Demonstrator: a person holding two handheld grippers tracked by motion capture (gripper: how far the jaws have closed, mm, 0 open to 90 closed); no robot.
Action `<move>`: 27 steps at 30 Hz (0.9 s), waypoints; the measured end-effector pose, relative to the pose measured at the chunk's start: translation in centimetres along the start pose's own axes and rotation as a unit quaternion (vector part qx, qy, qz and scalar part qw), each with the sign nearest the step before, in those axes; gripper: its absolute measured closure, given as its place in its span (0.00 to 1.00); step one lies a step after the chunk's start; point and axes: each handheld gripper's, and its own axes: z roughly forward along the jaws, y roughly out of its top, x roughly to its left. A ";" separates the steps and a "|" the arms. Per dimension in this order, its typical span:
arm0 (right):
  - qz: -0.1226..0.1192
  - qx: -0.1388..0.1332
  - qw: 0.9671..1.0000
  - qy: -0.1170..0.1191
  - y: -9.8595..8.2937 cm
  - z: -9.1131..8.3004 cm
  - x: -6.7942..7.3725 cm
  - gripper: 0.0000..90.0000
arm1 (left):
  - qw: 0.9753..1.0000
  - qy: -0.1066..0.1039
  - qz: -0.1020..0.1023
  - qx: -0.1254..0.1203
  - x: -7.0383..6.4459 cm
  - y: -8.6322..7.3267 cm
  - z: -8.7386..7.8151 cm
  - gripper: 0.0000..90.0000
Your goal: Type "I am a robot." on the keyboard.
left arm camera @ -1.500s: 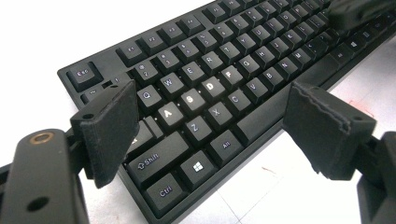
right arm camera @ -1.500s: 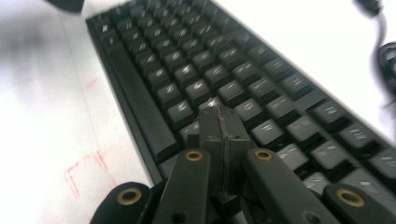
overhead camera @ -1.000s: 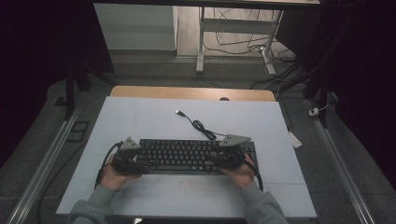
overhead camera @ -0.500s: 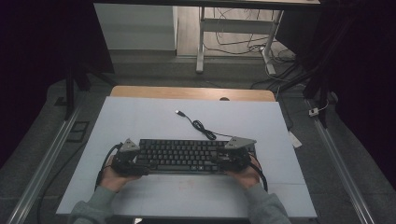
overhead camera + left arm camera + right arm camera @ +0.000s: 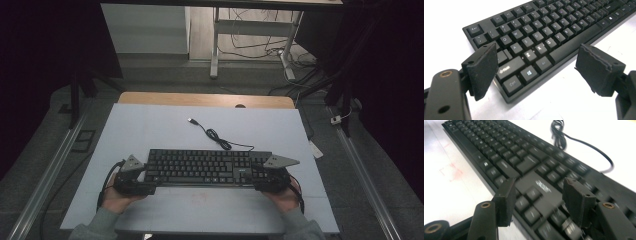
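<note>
Blurring hides keyboard (image 5: 529,167) legends near right gripper (image 5: 537,200).

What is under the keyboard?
The keyboard lies flat on the pale table, faint red marks beside its front edge. Whatever sits directly beneath the keyboard is covered.

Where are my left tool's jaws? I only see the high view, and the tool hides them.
Observer: The left tool is open. The keyboard has its Ctrl corner between the jaws; one jaw is over the Shift key, the other over bare table.
Operator: And the right tool?
Observer: The right tool is open too, with the wide keys at the keyboard's end between its jaws. I cannot tell whether either pad touches them.
</note>
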 end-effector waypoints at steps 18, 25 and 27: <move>0.008 -0.015 0.999 -0.032 -3.9 -4.6 -1.3 0.45 | 1.000 0.009 -0.004 -0.010 0.1 -1.5 -1.0 0.20; 0.003 -0.014 0.999 -0.029 -3.8 -4.3 -1.1 0.44 | 1.000 0.009 -0.003 -0.009 0.2 -1.5 -0.9 0.20; 0.004 -0.014 0.999 -0.029 -3.8 -4.2 -1.1 0.44 | 1.000 0.008 -0.003 -0.008 0.2 -1.5 -0.9 0.20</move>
